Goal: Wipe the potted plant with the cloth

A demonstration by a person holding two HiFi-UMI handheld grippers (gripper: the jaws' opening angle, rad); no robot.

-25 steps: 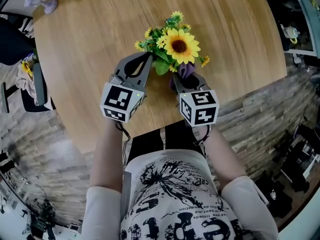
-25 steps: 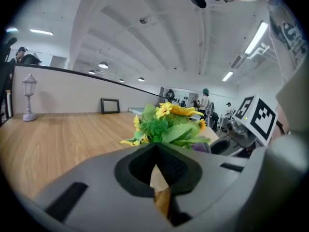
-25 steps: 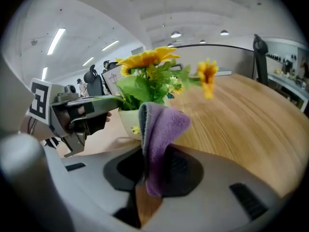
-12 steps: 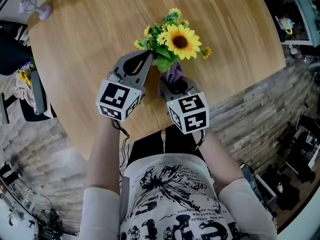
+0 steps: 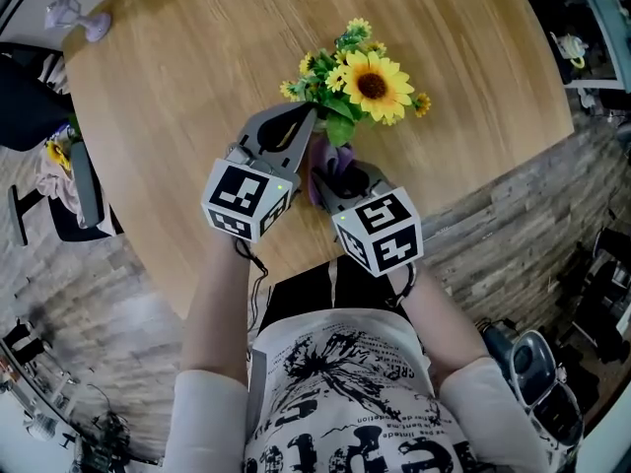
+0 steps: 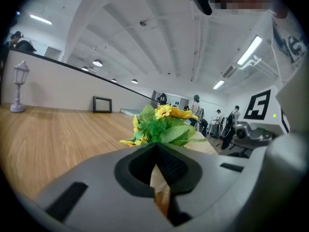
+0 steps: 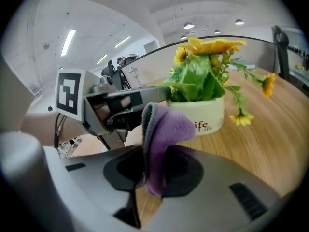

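Table (image 5: 168, 87): round wood top, holds the potted plant (image 5: 345, 116). Small lamp ornament (image 5: 77, 10) sits well apart at the top-left edge, not part of the job.
L gripper (image 5: 312, 112): jaws together, nothing btwn them. Tips are right at the plant's left side; touching or just beside, can't tell.
Cloth (image 7: 166, 127): purple, folded wad, sticks up out of the R gripper (image 7: 148, 151). Free end leans toward the pot (image 7: 205, 111) but looks apart from it in the R gripper view.
R gripper: clamped on the cloth, angled down at the near side of the plant.
Potted plant: upright on the table, just past both grippers. Big sunflower (image 5: 373, 85) + small yellow blooms and green leaves, in a cream pot w/ print on it.
Done so far: cloth is in the grip and up at the plant. L gripper prob. placed to steady it.
Left to do: can't tell how much of the pot/leaves is already wiped, since no dirt or wet marks show. By the pose, wiping is about to start or under way. Near pot wall looks like the next contact, then other sides + leaves.
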